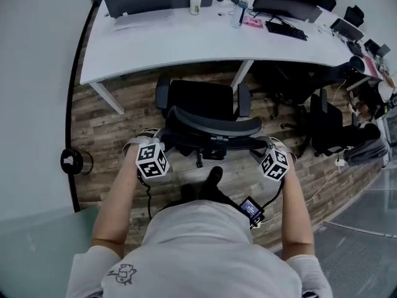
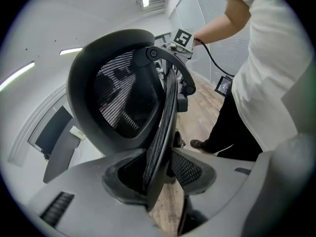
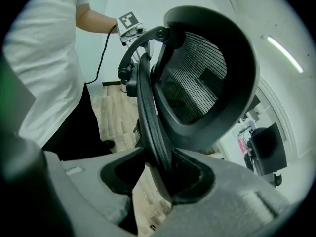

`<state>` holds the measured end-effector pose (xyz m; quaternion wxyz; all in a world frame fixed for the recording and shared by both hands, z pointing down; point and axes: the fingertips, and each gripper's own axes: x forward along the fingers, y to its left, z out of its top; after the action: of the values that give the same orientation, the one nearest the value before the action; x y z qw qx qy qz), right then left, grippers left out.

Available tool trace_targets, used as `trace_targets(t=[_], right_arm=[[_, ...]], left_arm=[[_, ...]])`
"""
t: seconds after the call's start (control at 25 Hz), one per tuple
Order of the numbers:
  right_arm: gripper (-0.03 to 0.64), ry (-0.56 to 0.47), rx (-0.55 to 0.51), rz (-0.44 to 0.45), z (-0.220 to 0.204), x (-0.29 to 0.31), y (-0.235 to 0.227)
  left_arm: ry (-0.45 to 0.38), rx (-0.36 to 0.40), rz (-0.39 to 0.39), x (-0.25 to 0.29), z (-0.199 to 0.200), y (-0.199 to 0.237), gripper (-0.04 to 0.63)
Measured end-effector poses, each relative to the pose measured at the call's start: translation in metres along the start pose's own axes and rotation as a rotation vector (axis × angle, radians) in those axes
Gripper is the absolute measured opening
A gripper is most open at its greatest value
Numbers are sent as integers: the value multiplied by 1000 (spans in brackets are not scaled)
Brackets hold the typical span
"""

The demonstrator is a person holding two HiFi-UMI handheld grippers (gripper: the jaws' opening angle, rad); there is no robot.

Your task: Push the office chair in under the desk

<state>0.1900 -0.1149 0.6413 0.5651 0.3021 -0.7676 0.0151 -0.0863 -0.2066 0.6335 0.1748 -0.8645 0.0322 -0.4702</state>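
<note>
- Office chair [image 1: 201,98] stands on the wood floor [image 1: 105,132] just short of the white tabletop [image 1: 186,39], its seat not yet under, its backrest [image 1: 214,127] toward the person
- Left tool [image 2: 165,174] and right tool [image 3: 158,177] each straddle a side rim of the backrest, jaws wide, the rim between the pads but not clamped
- The best push, by the look of it, has both tools driving evenly so the chair rolls straight, clear of the slanted leg [image 1: 243,74], with the armrests [image 1: 244,99] watched at the edge
- So loose a straddle could slip off the curved rim if one side leads
- On the tabletop stand a pale cup [image 1: 195,3] and a bottle [image 1: 240,11]; what either holds is too small to tell
</note>
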Motion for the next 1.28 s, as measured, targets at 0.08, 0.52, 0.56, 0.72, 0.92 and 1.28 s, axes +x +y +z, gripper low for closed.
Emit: trace_targets(t=[0.08, 0.52, 0.56, 0.72, 0.92, 1.28], right_arm=[[167, -6, -12, 6, 11, 10, -11], [164, -59, -94, 36, 70, 59, -78], [164, -64, -102, 36, 75, 64, -86], [162, -83, -135, 44, 87, 82, -116], [156, -104, -181, 57, 99, 100, -147], [152, -123, -261, 77, 117, 133, -208]], left_arm=[[10, -14, 11, 0, -10, 10, 155], [84, -94, 63, 3, -60, 84, 167], [89, -100, 66, 4, -64, 92, 169], [114, -129, 80, 12, -74, 120, 171], [132, -156, 111, 21, -84, 150, 176], [175, -216, 137, 38, -96, 201, 177]])
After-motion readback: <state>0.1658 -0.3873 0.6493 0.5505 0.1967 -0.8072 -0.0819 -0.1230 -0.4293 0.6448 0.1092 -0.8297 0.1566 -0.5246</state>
